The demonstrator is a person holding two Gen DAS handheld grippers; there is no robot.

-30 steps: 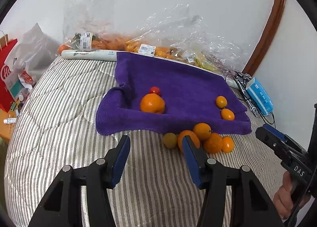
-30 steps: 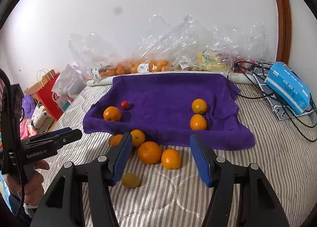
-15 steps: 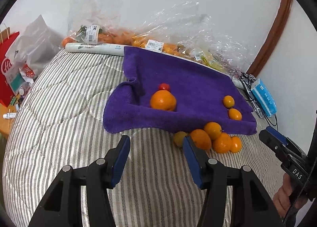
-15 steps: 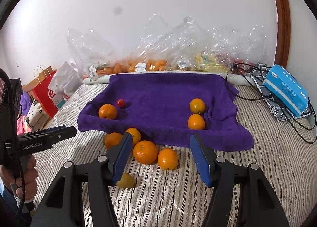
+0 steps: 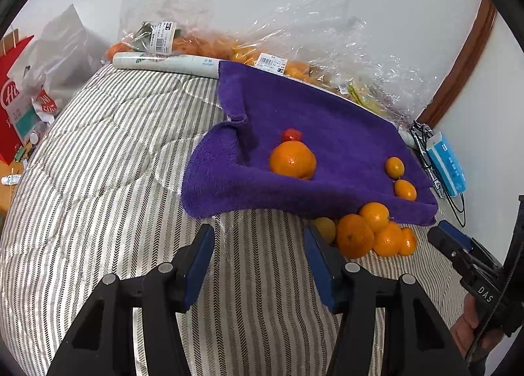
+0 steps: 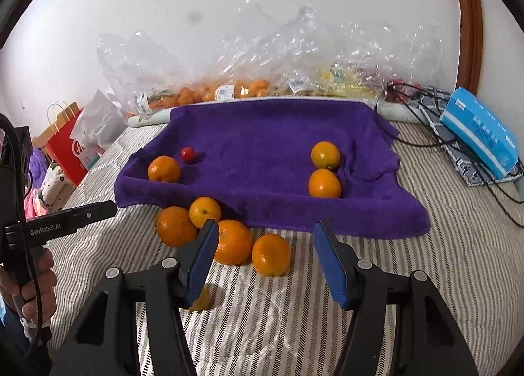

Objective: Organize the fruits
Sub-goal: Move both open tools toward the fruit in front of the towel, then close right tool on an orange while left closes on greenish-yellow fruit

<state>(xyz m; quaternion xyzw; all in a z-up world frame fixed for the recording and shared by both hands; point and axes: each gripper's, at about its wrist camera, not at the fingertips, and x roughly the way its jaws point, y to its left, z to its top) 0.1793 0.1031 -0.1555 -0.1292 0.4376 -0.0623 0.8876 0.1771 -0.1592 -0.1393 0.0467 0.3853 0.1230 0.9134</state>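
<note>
Two grippers: held low over the striped quilt [image 6: 376,277], both tilted down toward the fruit.
Left gripper [image 5: 258,248]: blue pads parted, nothing between them but bare quilt; aimed at the near left hem of the purple towel [image 5: 327,120].
Right gripper [image 6: 265,251]: jaws apart, gripping nothing; one orange [image 6: 271,254] seen lying on the quilt in the gap between the pads, untouched.
Yellowish fruit [image 6: 200,300]: small, on the quilt nearest the right camera, half hidden behind the left-hand pad.
Loose pile: large orange [image 6: 232,241] just beside the framed one, with two more [image 6: 175,226] and [image 6: 205,212] touching behind it, up against the towel's front hem.
On the towel, left part: single orange [image 6: 163,168] with a small red fruit [image 6: 188,153] just behind it.
On the towel, right part: pair of oranges [image 6: 324,183] and [image 6: 325,155], one behind the other, close together.
Far edge: clear plastic bags [image 6: 249,81] of orange and yellow produce along the white wall.
Far right: blue box [image 6: 479,131] lying among black cables.
Far left: red paper bag [image 6: 64,143] beyond the quilt's edge.
</note>
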